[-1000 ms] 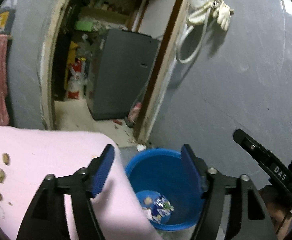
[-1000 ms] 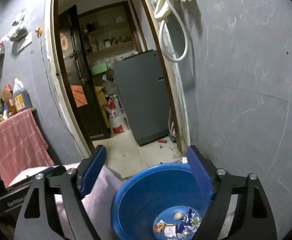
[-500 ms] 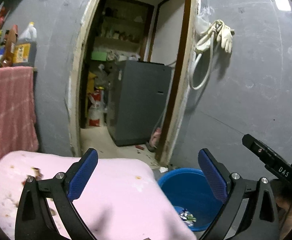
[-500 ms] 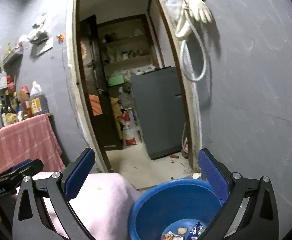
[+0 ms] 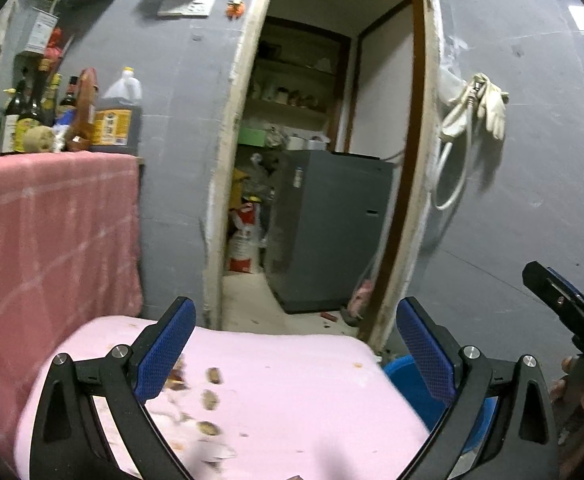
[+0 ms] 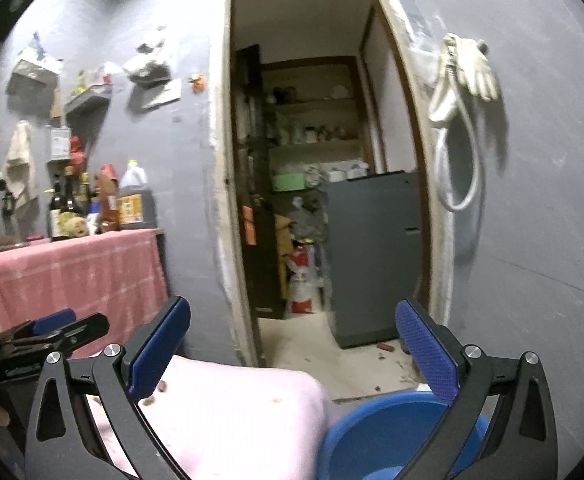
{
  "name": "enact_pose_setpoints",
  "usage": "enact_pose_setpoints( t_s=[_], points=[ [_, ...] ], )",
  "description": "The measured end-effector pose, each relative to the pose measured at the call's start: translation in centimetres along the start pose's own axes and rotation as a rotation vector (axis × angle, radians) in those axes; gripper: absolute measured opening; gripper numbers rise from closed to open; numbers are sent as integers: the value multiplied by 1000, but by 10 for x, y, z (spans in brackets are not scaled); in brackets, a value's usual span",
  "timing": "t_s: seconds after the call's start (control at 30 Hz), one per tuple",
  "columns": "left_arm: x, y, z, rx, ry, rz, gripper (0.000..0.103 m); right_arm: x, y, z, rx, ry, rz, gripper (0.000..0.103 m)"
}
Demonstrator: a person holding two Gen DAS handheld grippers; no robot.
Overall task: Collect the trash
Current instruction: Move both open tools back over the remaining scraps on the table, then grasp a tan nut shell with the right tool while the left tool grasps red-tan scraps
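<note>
Both grippers are standing wide apart and carrying nothing. The left gripper [image 5: 292, 354] is looking out level over the pink table [image 5: 312, 392], and the trash scraps [image 5: 209, 399] are lying just below and slightly to the left of its jaw line, close to the left blue pad, scattered in a loose line running toward the camera (several are blurred, so what they are is not clear). The blue bin [image 6: 376, 428] is sitting off the table's edge, below and to the right of this gripper, and directly under the right gripper [image 6: 292, 354].

That is the relation the next pick is turning on: the scraps are lying on the left gripper's side, while only a couple of crumbs are showing near the right gripper's left pad. I am judging the left hand the nearer one, needing to tip downward and a little left.
</note>
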State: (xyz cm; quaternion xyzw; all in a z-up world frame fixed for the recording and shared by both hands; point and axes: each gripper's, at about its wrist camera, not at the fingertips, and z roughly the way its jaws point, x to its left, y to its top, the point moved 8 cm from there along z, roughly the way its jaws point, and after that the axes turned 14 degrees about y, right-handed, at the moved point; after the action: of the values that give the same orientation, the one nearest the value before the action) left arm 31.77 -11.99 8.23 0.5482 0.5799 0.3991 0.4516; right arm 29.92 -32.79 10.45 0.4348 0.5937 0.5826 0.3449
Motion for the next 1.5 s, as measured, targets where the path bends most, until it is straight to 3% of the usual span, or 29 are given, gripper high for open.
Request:
enact_pose_setpoints(
  t_s=[0.5, 0.83, 0.93, 1.1, 1.27, 1.5],
  points=[
    [108, -9, 7, 8, 165, -34, 98, 72, -26, 57, 80, 128, -56, 103],
    [141, -40, 42, 130, 158, -22, 98, 100, -70, 99, 249, 214, -48, 102],
    [150, -53, 54, 171, 161, -23, 98, 108, -86, 110, 310, 242, -49, 96],
    [159, -68, 71, 238, 147, -34, 97, 124, -116, 127, 411, 312, -47, 74],
    [161, -83, 89, 321, 118, -15, 78, 138, -146, 140, 526, 372, -30, 69],
    [152, -102, 113, 468, 30, -24, 54, 148, -184, 158, 693, 397, -10, 51]
  ],
)
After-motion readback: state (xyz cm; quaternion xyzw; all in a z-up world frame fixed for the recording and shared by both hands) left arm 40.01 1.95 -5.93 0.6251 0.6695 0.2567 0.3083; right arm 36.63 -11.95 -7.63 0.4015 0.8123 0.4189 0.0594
